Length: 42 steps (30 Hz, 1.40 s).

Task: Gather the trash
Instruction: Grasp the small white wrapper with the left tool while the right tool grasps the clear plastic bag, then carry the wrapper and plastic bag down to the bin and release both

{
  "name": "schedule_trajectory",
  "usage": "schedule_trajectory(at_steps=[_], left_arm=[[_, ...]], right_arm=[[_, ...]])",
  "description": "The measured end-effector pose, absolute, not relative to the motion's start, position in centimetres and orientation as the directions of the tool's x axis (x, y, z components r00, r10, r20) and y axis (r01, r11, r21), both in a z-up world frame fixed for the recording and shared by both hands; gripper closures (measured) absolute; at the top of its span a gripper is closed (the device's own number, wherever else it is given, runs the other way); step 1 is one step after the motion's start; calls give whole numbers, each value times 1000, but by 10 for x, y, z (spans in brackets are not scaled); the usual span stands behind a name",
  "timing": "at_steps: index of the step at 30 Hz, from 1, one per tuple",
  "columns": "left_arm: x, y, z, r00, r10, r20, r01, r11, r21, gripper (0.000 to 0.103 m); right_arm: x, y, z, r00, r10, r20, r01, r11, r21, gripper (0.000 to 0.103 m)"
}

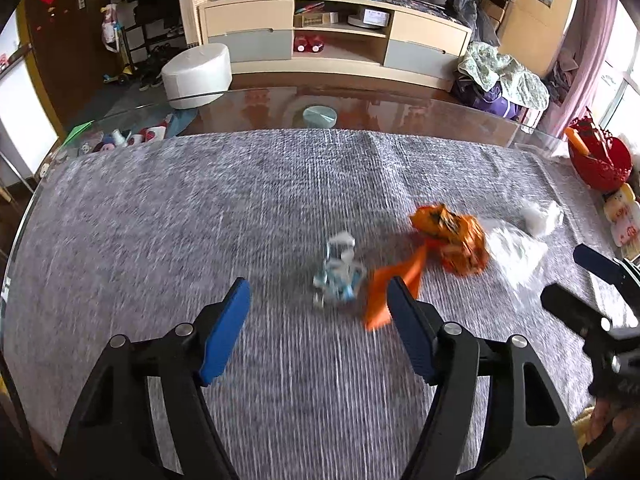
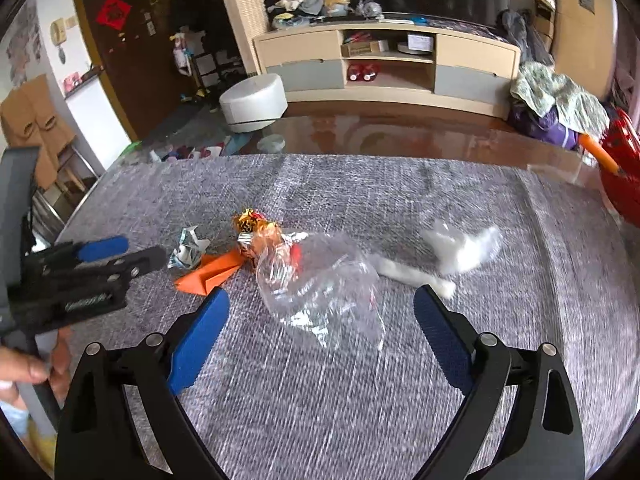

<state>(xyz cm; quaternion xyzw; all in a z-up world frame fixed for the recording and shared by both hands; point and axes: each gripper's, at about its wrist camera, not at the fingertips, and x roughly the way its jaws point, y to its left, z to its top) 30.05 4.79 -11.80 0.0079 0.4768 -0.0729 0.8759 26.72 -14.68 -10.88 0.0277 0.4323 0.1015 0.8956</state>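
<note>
Left tool (image 1: pixel 320 304) gaping, orange paper (image 1: pixel 394 284) pointing away-right.

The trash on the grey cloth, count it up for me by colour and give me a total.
Orange: 2, a crumpled wrapper and a flat paper piece
Clear: 1, a plastic bag
White: 1, a tissue
Blue and white: 1, a small crumpled wrapper
Total: 5
</note>
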Motion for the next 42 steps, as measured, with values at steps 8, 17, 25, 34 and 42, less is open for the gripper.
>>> schedule_trajectory(at_steps=[8,17,25,34,42], left_arm=[[332,45,-150,486,-107,-867,135,990,-47,39],[336,48,-153,476,-154,-866,147,985,-94,80],[321,39,-143,480,-158,-863,171,982,-85,88],[264,30,-94,554,-166,-816,192,979,-68,89],[184,19,-49,605,-201,-770,216,973,-84,89]], right_arm=[[283,-145,-134,565,192,-802,-165,979,118,20],[280,-146,-127,578,232,-783,-190,971,147,54],[266,-160,-123,562,252,-788,-182,967,179,77],[221,-180,-93,596,239,-766,-142,971,192,79],[156,-194,-52,647,237,-724,-137,971,196,79]])
